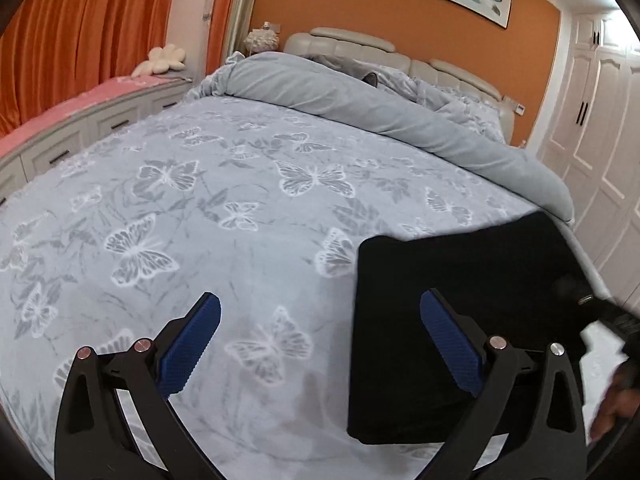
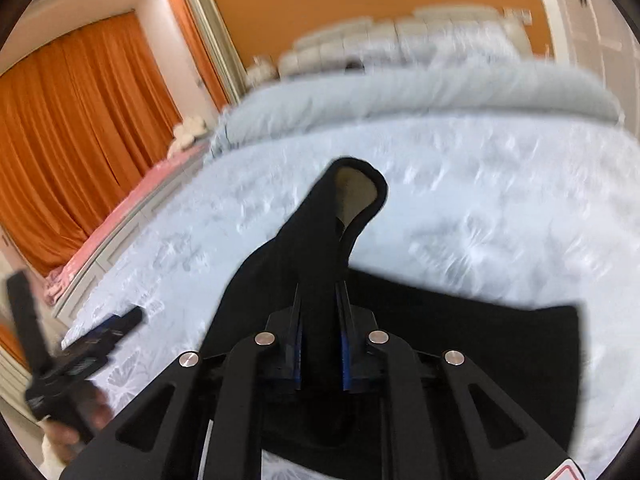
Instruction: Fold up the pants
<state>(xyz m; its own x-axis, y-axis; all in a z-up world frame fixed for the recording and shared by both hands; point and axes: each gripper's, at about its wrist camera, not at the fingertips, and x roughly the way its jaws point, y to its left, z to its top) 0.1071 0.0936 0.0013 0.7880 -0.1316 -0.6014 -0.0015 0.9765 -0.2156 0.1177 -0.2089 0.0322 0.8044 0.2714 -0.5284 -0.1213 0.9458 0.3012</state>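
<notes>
Your right gripper fingers clamp a raised fold of the soft, limp black pants, lying folded on the bed beyond them, while your left gripper fingers stand wide apart, empty; grip doubled edges, likely droopy.

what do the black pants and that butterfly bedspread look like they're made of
Black pants: likely a thick, soft matte knit or fleece; they drape in rounded folds without shine, and a pale lining shows inside the lifted end.
Butterfly bedspread: probably plush, velvety fabric; the butterflies look pressed into a fuzzy, slightly mottled surface. Exact fibre can't be told.
</notes>
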